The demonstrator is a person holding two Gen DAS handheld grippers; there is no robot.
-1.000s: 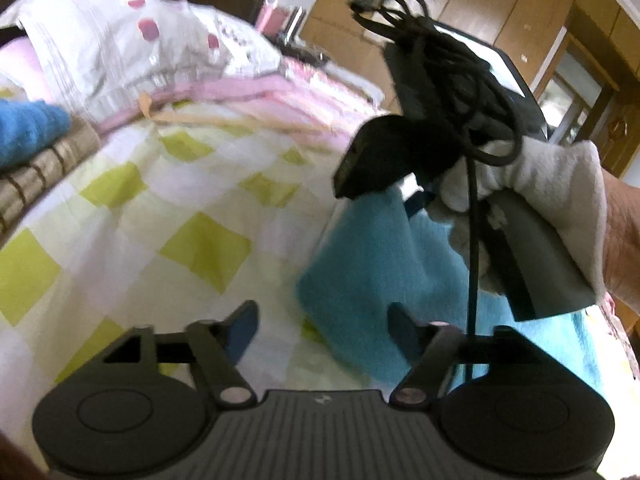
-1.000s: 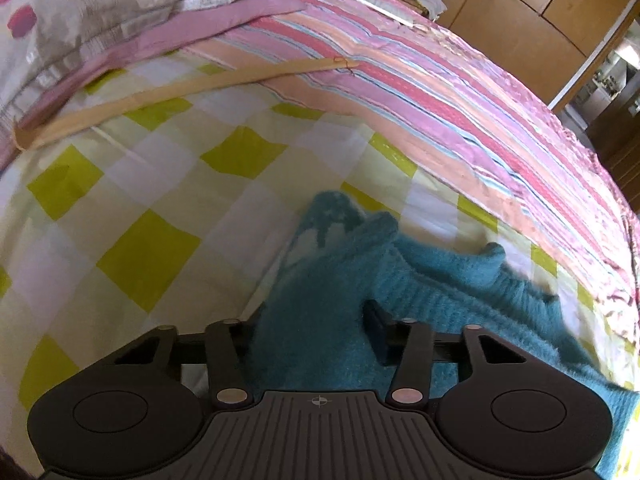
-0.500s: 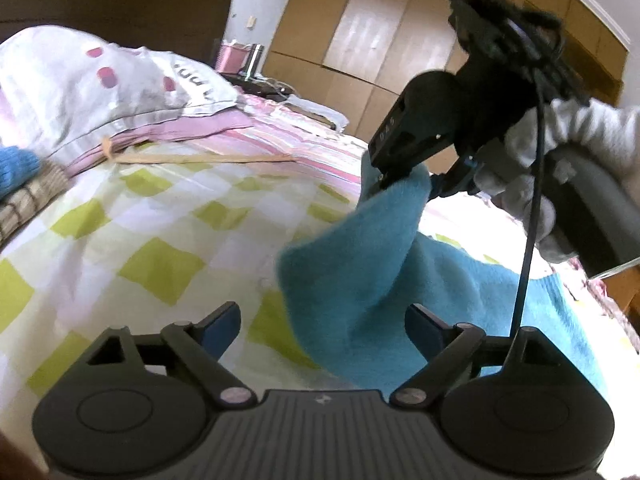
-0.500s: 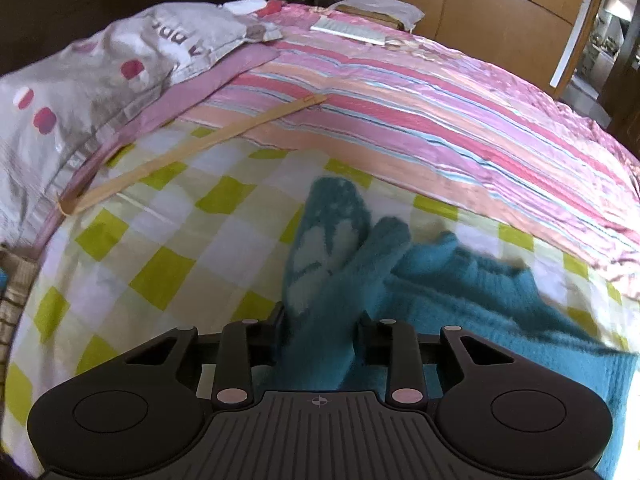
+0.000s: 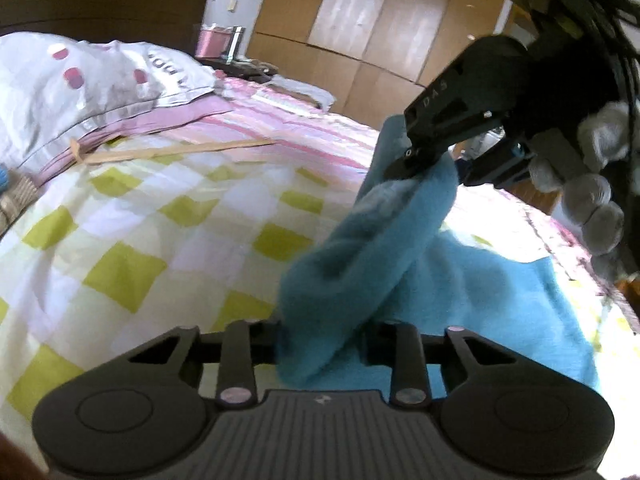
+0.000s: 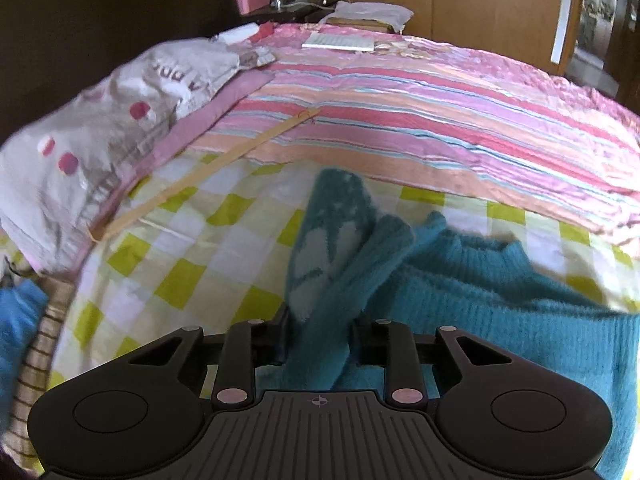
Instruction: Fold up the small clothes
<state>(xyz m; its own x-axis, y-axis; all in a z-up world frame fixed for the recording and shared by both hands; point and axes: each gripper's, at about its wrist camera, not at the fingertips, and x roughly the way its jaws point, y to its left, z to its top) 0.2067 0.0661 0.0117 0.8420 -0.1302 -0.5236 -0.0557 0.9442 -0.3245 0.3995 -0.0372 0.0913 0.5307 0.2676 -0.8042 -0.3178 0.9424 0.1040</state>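
A small teal knit sweater (image 6: 500, 292) lies on the yellow-checked bed sheet (image 6: 192, 248). My right gripper (image 6: 318, 340) is shut on a bunched edge of the sweater, which is lifted off the bed. In the left wrist view the right gripper (image 5: 432, 168) holds that teal fabric (image 5: 380, 248) up high at the upper right. My left gripper (image 5: 320, 344) is shut on the lower end of the same lifted fold. The rest of the sweater (image 5: 500, 300) lies flat to the right.
A pink striped quilt (image 6: 420, 120) covers the far half of the bed. A grey dotted pillow (image 6: 100, 140) lies at the left, with a tan strap (image 6: 208, 172) beside it. A blue cloth on a woven mat (image 6: 24, 332) sits at the far left. Wooden wardrobes (image 5: 380, 32) stand behind.
My right gripper has lifted the sweater's edge well above the bed. My left gripper, open before, has closed on the lower part of the raised fold.
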